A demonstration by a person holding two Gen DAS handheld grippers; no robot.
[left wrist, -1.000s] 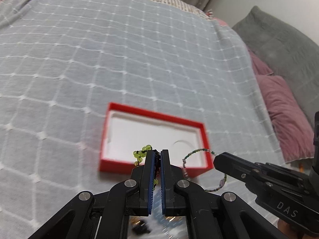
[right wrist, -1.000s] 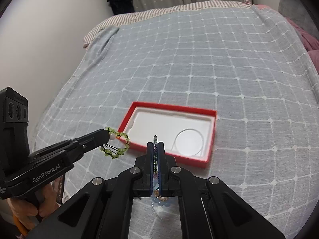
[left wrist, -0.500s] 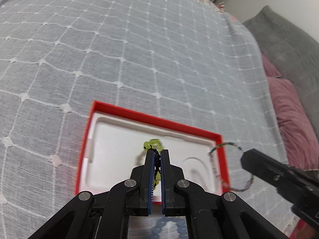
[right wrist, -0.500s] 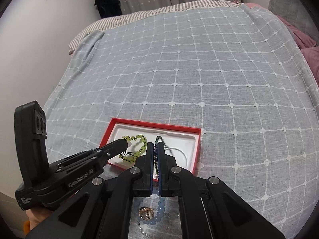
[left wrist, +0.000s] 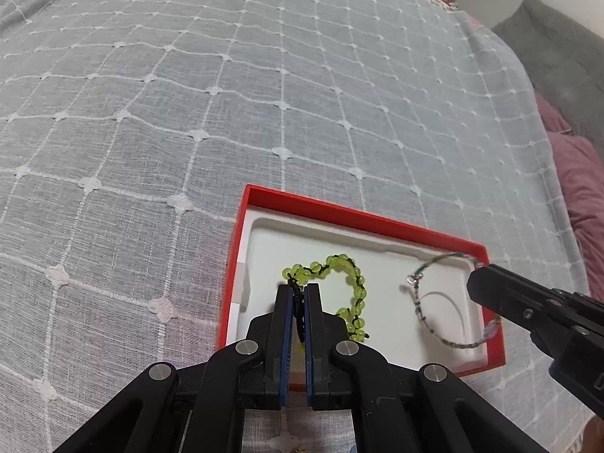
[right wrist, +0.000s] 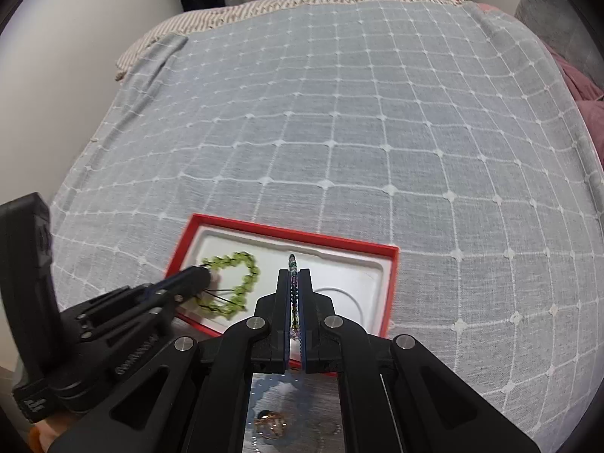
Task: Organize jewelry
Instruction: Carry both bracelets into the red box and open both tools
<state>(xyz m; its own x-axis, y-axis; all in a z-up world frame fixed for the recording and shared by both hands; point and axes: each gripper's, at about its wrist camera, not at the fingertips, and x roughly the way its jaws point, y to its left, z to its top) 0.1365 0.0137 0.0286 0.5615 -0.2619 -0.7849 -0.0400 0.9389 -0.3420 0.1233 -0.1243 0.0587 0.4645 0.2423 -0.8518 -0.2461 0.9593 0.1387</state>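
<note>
Green bracelet: we see the green bead bracelet (left wrist: 341, 294) lying inside the white tray, in its left half, looped in a rough heart shape; its black cord runs up between the left tongs' blue pads.
Thin bracelet: we note a thin multicoloured bead bracelet (left wrist: 426, 302) over the right half of the tray, above the round recess; one end with a small clasp hangs free, and the other is at the right tongs' tip. Whether it rests on the tray we cannot tell.
Box: we record a red box (left wrist: 339, 211) with a white moulded tray, sitting on the bed near us; both bracelets are within its rim.
Left tongs: the left tongs (left wrist: 298, 290) are clenched on the green bracelet's cord, with the tip low over the tray's left side.
Right tongs: the right tongs (right wrist: 294, 273) are clenched on the thin bracelet, whose beads show in the slit between the pads and poke out past the tip.
Bedspread: we see a grey bedspread (right wrist: 358, 120) with a white grid pattern under the box.
Surroundings: we note pink pillows (left wrist: 581, 188) and a grey cushion at the right edge, and a striped sheet at the far end of the bed.
</note>
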